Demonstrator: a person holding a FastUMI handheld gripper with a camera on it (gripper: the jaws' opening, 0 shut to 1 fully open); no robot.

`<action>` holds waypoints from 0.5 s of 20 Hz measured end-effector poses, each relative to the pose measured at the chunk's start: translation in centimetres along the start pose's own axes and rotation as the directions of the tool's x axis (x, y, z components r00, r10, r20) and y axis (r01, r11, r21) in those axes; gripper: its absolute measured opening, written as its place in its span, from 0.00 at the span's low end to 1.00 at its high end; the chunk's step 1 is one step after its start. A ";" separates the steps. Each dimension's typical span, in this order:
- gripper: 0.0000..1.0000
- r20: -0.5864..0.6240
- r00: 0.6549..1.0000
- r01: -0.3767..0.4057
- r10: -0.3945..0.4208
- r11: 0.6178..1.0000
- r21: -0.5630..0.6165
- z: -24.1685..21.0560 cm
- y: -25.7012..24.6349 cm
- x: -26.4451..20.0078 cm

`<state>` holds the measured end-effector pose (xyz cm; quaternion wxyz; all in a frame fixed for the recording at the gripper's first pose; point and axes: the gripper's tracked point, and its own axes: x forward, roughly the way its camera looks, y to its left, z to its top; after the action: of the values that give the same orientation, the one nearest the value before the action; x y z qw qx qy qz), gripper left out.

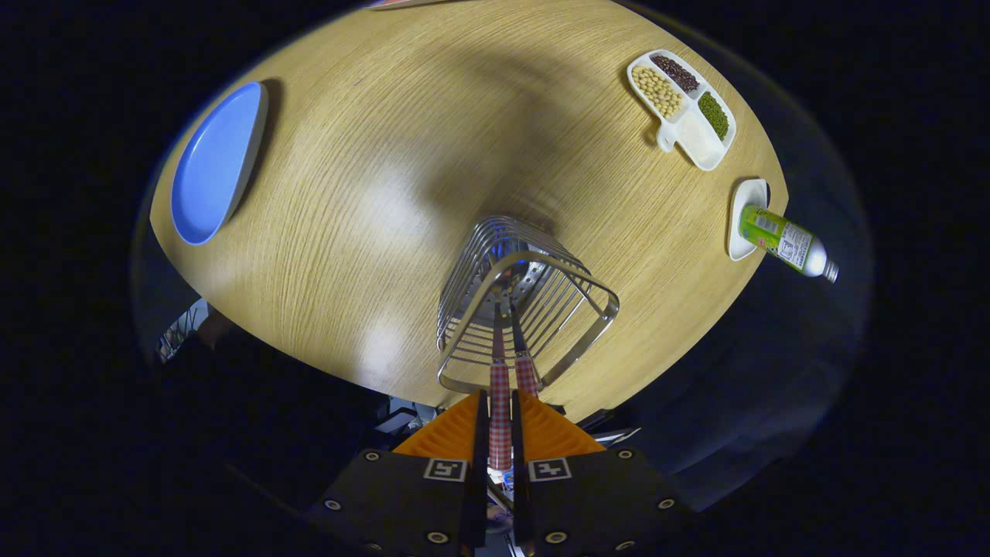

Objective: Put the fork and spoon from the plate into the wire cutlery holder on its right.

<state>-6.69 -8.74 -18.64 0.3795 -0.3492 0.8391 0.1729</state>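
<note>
1. Gripper (500, 433) closed on a checked handle (500, 418) — long axis straight ahead, down into the holder (526, 309).
2. Second checked handle (527, 375) just beside it, already leaning in the holder; fork or spoon, cannot tell which.
3. Plate (213, 166) far left — bare.
4. Bean tray (681, 108) and bottle (785, 244) well right.

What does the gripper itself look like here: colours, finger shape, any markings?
The gripper has two orange ribbed fingers tapering to wedge-shaped tips, mounted on black blocks fixed with small round screws. Each block carries a square black-and-white fiducial marker near its inner edge.
</note>
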 end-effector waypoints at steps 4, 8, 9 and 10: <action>0.22 0.069 0.997 -0.021 0.020 1.000 0.009 0.4 0.1 -0.7; 0.28 0.246 0.969 -0.051 0.030 0.995 0.082 1.8 -0.6 -2.5; 0.30 0.314 0.949 -0.065 0.024 0.991 0.121 2.4 -1.1 -3.0; 0.31 0.382 0.924 -0.087 0.013 0.980 0.177 3.1 -1.5 -4.1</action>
<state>-2.08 -6.23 -17.65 0.5614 -0.2495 0.7715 0.1656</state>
